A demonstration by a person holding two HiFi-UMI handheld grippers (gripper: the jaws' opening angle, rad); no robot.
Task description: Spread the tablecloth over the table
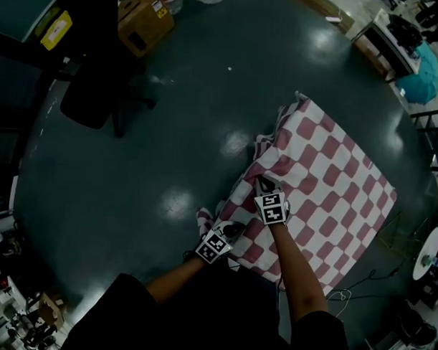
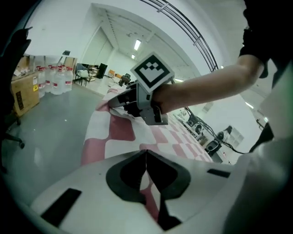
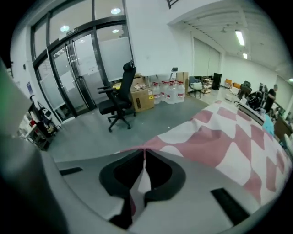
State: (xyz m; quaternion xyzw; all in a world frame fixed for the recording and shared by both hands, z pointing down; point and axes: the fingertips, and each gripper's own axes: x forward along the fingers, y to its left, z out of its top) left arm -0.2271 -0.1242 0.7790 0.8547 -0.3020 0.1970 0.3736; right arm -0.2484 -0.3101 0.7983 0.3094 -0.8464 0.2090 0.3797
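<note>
1. The left tool (image 1: 233, 230) has its jaws together on a fold of the red-and-white checked tablecloth (image 1: 326, 174). Its own view shows cloth pinched in the slit between the pads.
2. The right tool (image 1: 264, 184) sits just ahead of the left one. It is clamped on the same gathered edge, with a strip of cloth running down between its closed jaws.
3. The tablecloth stretches away ahead and to the right of both tools and lies mostly flat. It appears to cover the bench, which is hidden beneath it. Only the edge at the tools is bunched and rippled, above the dark floor (image 1: 170, 133).
4. The step in hand looks like drawing that gathered edge out to finish the spread. Done well, both clamps stay firm and the tools move apart along the edge until the slack between them goes taut. They then pull level and evenly so the checks stay square.
5. The edge is better lowered than dropped, and released only once the overhang looks even. A hard tug from one tool alone could drag the far side off.
6. A cardboard box (image 3: 142, 98) stands far ahead of the right tool, beside an office chair (image 3: 116, 103); what it holds cannot be seen.
7. A row of large clear bottles (image 3: 167, 91) stands just past the box, too distant to tell whether they are full.
</note>
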